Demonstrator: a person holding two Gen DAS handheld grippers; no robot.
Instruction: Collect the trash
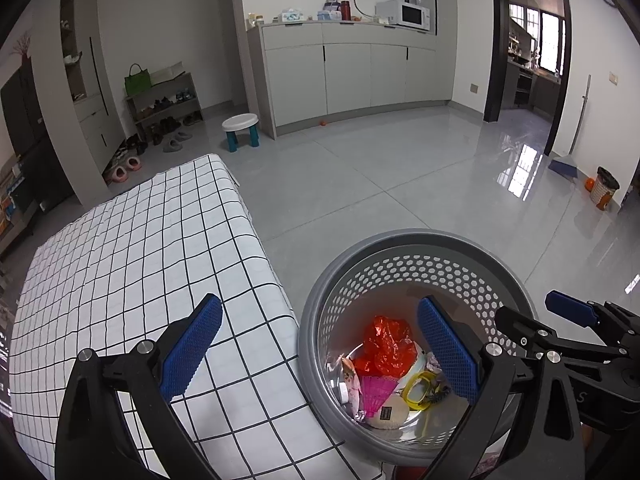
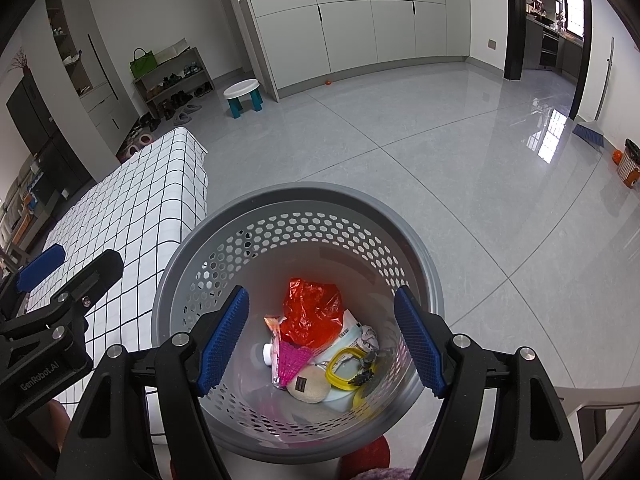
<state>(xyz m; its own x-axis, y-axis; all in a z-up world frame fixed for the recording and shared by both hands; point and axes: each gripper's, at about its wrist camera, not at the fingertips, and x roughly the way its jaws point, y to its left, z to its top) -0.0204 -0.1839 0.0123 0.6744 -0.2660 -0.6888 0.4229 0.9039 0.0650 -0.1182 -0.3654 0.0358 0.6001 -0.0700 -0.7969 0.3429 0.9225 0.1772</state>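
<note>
A: A home, I'd say: the entry and dining end of a flat, with a glossy grey tiled floor (image 1: 400,168).

B: What gives it away?

A: At ten o'clock stands a shoe rack (image 1: 166,108) full of shoes, a green handbag (image 1: 137,80) on top and slippers (image 1: 128,166) on the floor beside it. At twelve o'clock a run of pale cabinets (image 1: 348,76) carries a white microwave (image 1: 414,15), tissue boxes and bottles.

B: Anything else domestic?

A: A child's white stool with teal legs (image 1: 241,131) near the cabinets, a broom (image 2: 591,128) leaning at two o'clock, and a doorway (image 1: 528,48) at one o'clock into what looks like a kitchen, though it is too small to be sure. A checked tablecloth (image 1: 132,264) covers the table at nine o'clock.
</note>
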